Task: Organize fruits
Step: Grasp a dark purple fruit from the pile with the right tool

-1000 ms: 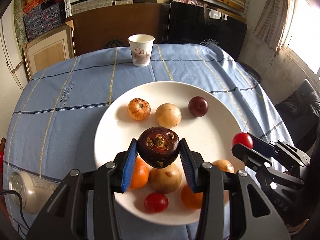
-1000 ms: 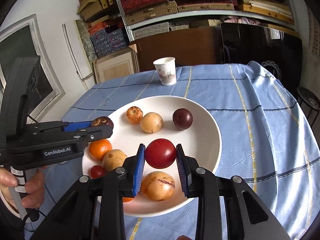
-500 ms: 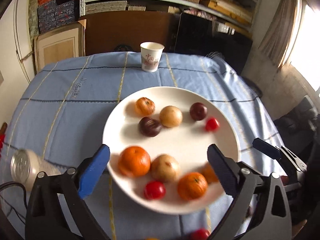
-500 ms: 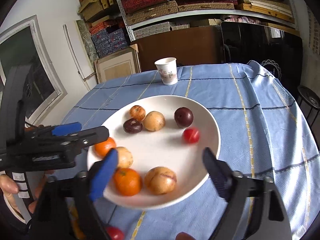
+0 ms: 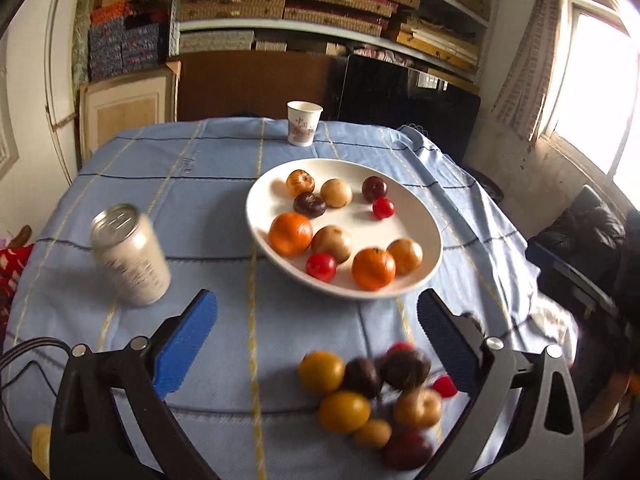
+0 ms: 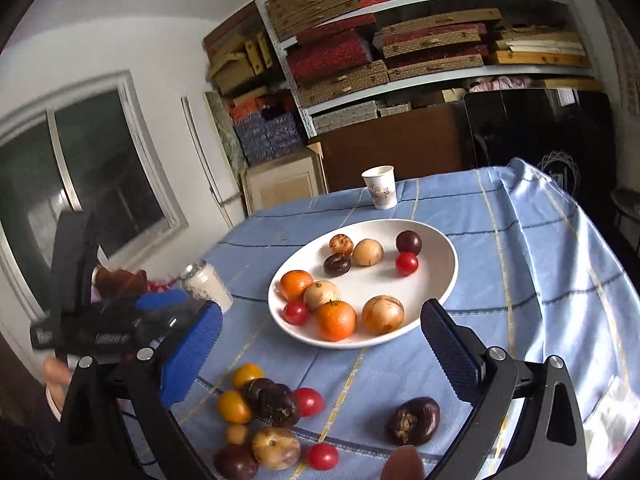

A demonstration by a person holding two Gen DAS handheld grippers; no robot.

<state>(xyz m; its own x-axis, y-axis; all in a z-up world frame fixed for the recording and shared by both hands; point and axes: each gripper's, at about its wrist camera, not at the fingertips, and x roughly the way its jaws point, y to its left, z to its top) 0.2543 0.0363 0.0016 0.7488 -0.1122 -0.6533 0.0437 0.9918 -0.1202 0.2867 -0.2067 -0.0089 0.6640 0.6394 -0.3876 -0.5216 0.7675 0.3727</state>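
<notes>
Right wrist view: right gripper [image 6: 320, 340] wide open and empty (left gripper [image 5: 316, 344] likewise), loose dark fruit [image 6: 413, 421] sitting nearest at five o'clock, plate [image 6: 436, 308] up at twelve.

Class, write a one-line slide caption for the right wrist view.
Open right gripper hovers between plated fruit on white plate and loose fruit pile.

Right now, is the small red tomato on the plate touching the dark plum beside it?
Cannot tell. In the right wrist view the red tomato sits right under the dark plum; no gap or contact shows plainly.
</notes>
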